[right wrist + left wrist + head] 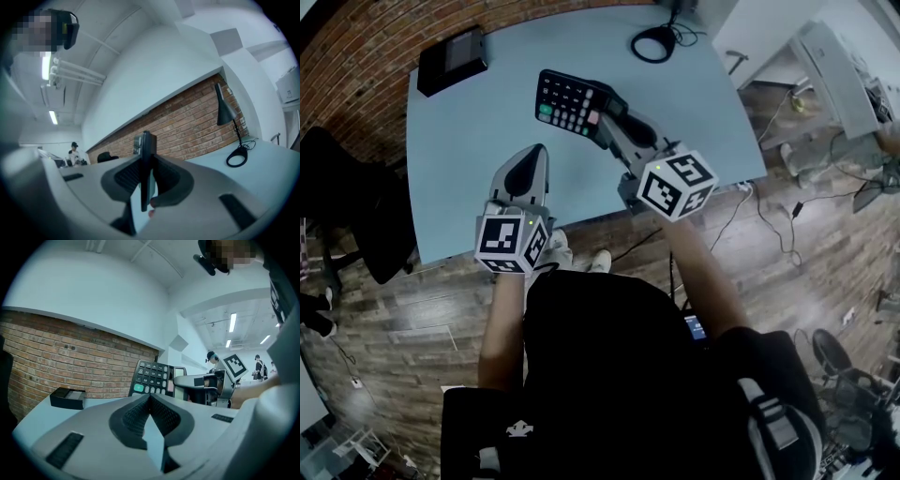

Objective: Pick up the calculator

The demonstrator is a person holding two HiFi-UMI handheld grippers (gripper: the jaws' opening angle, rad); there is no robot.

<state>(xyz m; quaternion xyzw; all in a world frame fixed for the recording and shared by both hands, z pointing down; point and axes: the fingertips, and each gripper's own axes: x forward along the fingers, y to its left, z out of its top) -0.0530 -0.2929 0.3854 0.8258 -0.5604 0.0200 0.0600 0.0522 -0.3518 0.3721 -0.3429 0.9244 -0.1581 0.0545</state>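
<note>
R gripper (pixel 607 117) clamped on calculator (pixel 567 101) edge, clear of table (pixel 459 150) — L gripper (pixel 528 164) near left, jaws together, empty.

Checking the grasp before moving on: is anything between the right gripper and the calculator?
Nothing visible. The right gripper is shut on the calculator, clamping it edge-on with nothing else between its jaws. The left gripper is shut and empty beside it, apart from the calculator.
</note>
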